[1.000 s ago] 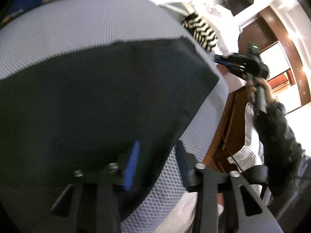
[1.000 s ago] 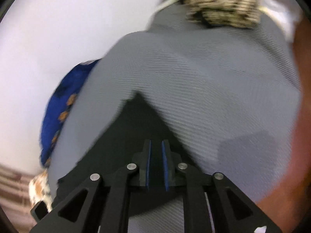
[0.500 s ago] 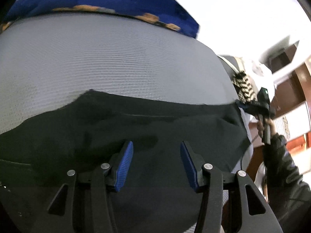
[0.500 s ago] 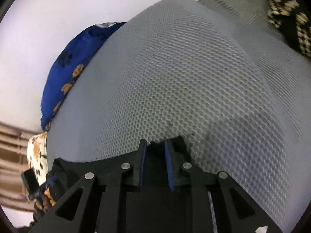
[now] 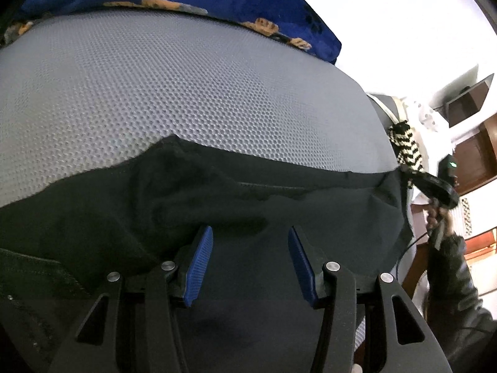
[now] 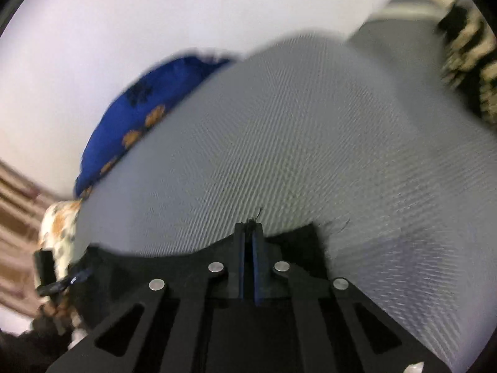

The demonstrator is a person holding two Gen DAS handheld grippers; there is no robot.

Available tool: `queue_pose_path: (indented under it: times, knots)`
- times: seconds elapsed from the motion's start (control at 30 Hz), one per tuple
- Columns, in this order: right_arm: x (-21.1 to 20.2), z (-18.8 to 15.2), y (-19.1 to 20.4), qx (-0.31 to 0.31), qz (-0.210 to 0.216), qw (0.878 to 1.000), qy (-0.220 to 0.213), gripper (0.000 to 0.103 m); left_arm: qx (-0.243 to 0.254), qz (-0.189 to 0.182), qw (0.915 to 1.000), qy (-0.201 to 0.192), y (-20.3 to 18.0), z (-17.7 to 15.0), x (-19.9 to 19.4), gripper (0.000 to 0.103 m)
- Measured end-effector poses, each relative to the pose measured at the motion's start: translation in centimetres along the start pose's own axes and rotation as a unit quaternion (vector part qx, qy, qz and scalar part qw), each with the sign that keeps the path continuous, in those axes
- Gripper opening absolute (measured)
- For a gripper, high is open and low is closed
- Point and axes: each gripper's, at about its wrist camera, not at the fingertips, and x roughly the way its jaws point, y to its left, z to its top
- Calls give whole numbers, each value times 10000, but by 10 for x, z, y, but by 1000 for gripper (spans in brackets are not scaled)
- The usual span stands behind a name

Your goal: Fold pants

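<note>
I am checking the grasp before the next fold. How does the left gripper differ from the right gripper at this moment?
The left gripper has its fingers wide apart, empty, above the black pants; the right gripper has its fingers closed on the pants' edge. The left one is over the middle of the cloth, the right one at a corner. Both have blue pads and work over the grey mesh surface.
</note>
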Motion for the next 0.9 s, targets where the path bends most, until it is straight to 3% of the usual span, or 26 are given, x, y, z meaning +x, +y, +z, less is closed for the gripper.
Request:
queue_pose_path:
  times: [0.1, 0.37, 0.47, 0.53, 0.57, 0.67, 0.8, 0.9]
  knots:
    - [-23, -9, -1, 239, -106, 9976, -642, 3, -15, -30, 9999, -147, 1, 1, -6, 52]
    - [14, -19, -30, 856, -926, 9905, -539, 0, 144, 284, 9991, -272, 13, -4, -3, 52]
    - [14, -18, -35, 1016, -878, 9897, -506, 0, 64, 143, 9994, -303, 23, -5, -2, 52]
    - [5, -16, -35, 1096, -1085, 9870, -450, 15, 53, 124, 9994, -309, 23, -5, -3, 52]
    - [-2, -15, -31, 1120, -1181, 9856, -465, 18, 45, 137, 9994, -303, 22, -5, -4, 52]
    - [-22, -11, -15, 984, -983, 9890, -511, 19, 204, 8, 9993, -322, 15, -9, -15, 52]
    - [-15, -7, 68, 186, -238, 9995, -106, 26, 690, 292, 9955, -583, 5, -21, -36, 57]
    - [16, -10, 135, -433, 330, 9977, 404, 30, 797, 561, 9927, -712, 11, -27, -46, 57]
